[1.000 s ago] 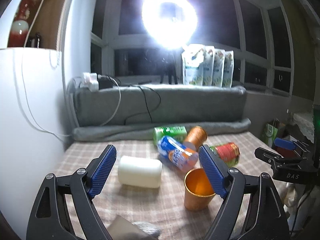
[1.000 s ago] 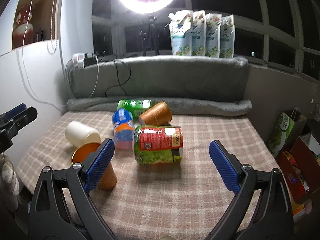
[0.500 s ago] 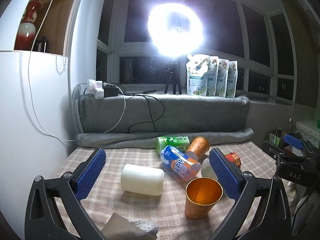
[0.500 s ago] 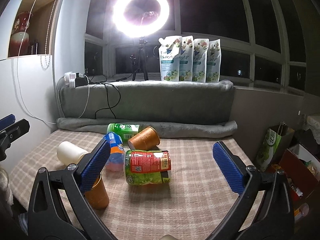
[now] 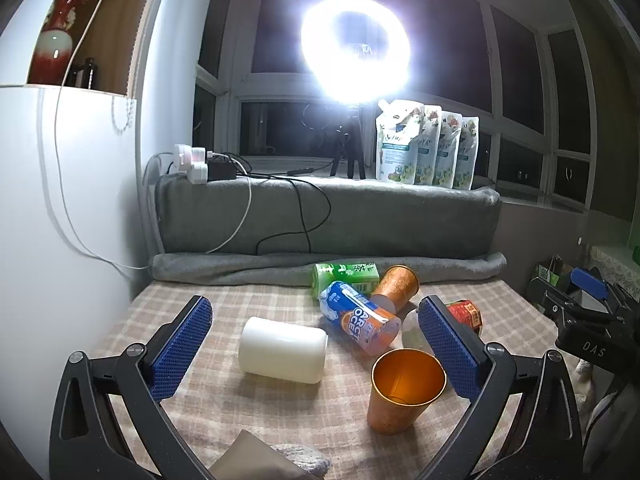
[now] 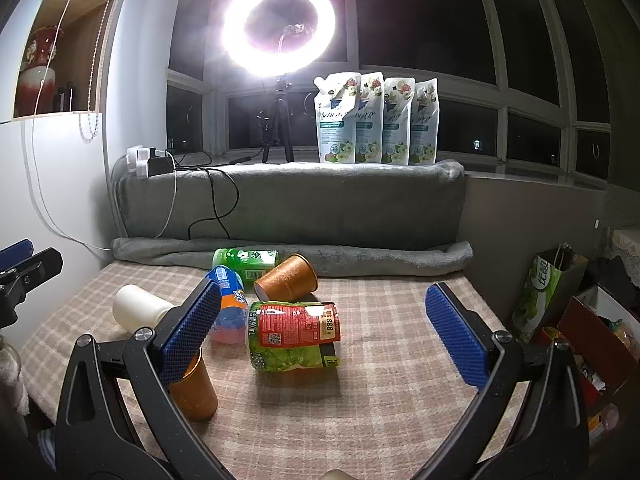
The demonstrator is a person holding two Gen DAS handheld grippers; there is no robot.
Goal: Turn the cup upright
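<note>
Checked beige cloth (image 5: pixel 168 312) covers the work surface beneath a blazing ring light (image 5: pixel 355 49) on a tripod, dark windows behind. An orange metallic cup (image 5: pixel 404 390) stands upright, mouth up, at the near right of the left wrist view, free of both grippers. The left gripper (image 5: pixel 314 344) hangs spread wide over the cloth, holding nothing; its right blue ribbed pad (image 5: pixel 448 346) sits just beside the cup's rim. To the cup's left a smooth white cylinder (image 5: pixel 282 350) lies on its side. Farther back lie a blue-and-orange soda bottle (image 5: pixel 358 322), a green tea bottle (image 5: pixel 346 276) and a second copper-toned cup (image 5: pixel 396 284), tipped over.

From the right wrist view, the right gripper (image 6: pixel 322 330) is likewise wide and empty; its left finger partly hides the upright cup (image 6: pixel 194 390). This view alone fully shows a crumpled red-and-green labelled bottle (image 6: pixel 296 334) lying mid-cloth, which the left pad largely screens in the other. Grey plush padding (image 6: pixel 296 204) backs the surface, with four refill pouches (image 6: pixel 376 118) lined on top.
</note>
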